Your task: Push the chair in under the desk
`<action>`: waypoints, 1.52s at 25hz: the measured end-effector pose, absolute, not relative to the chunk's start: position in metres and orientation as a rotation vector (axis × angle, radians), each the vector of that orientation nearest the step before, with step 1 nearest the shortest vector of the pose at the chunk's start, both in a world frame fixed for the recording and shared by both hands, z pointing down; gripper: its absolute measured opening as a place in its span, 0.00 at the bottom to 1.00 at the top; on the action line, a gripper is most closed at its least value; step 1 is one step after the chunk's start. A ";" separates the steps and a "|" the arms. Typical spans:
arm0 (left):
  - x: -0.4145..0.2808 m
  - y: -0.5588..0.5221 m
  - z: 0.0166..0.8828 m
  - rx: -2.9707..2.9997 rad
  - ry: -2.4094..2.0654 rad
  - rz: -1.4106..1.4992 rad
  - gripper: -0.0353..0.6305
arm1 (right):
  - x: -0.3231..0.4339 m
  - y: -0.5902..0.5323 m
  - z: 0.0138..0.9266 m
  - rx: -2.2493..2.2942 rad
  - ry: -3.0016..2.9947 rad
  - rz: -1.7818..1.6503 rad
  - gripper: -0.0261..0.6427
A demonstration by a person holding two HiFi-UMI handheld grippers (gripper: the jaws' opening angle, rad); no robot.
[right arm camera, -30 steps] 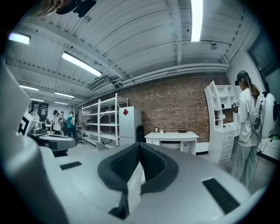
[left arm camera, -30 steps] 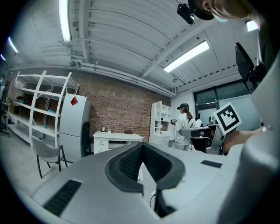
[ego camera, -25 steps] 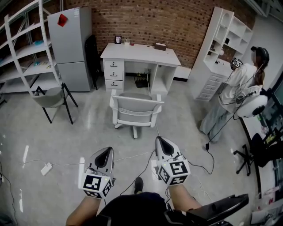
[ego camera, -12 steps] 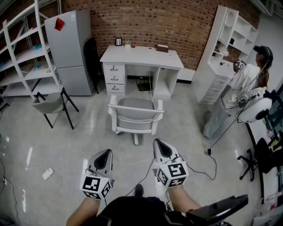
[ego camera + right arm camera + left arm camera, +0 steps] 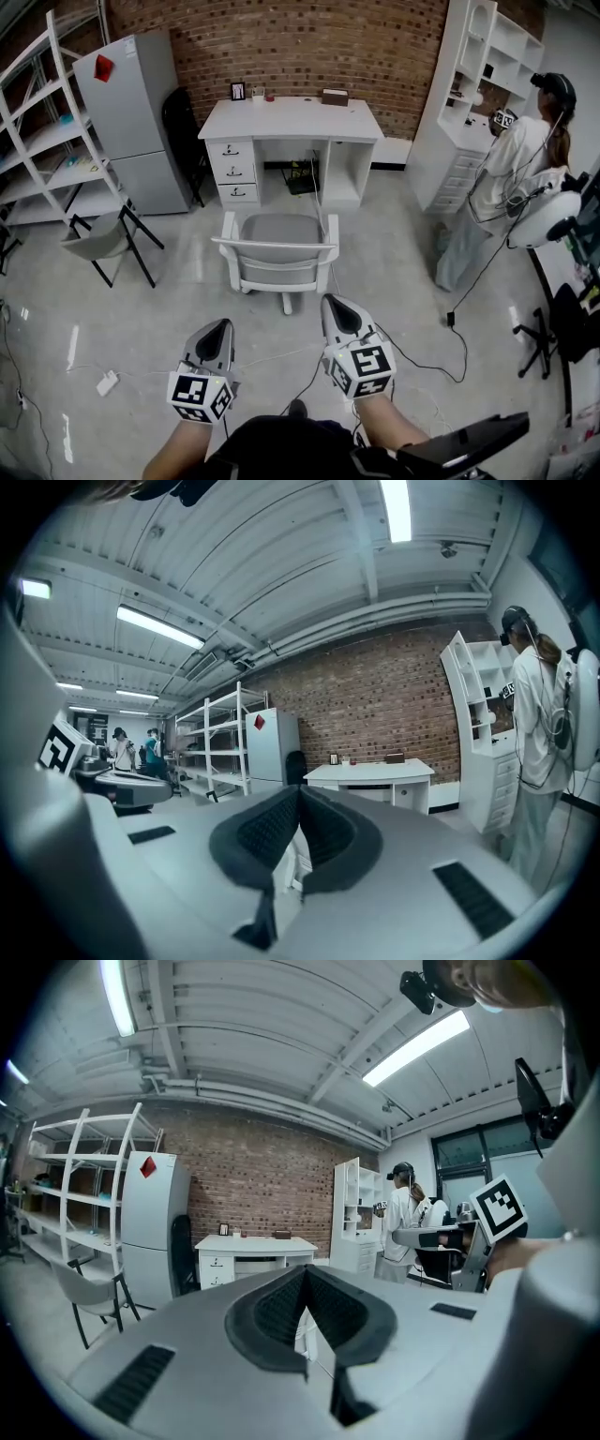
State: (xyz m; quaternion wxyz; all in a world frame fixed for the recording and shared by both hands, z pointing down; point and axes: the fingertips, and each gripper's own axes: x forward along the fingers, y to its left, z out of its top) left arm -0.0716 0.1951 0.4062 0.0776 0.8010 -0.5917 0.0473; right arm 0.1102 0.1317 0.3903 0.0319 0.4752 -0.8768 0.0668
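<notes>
Head view: chair [image 5: 277, 251] stood on floor [image 5: 141, 309], near worktop's [image 5: 291, 117] front edge. Gripper views hid it, maybe a sliver showed, but L gripper [image 5: 305, 1271] & R gripper [image 5: 298, 792] fingers were clenched, empty.

The head view looked steeply down onto the left gripper [image 5: 221, 328] and right gripper [image 5: 336, 305], while each gripper view looked almost level along its own jaws, all three sharing the far desk [image 5: 292, 117] and brick wall [image 5: 309, 42]
</notes>
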 end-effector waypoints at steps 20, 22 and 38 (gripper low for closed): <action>-0.055 0.138 0.414 2.417 -1.774 0.179 0.06 | 0.131 0.076 0.397 1.444 -2.715 0.185 0.05; -0.058 0.127 0.415 2.429 -1.769 0.176 0.06 | 0.128 0.066 0.397 1.454 -2.710 0.179 0.05; -0.110 0.017 0.429 2.486 -1.666 0.182 0.06 | 0.082 -0.034 0.412 1.485 -2.602 0.164 0.05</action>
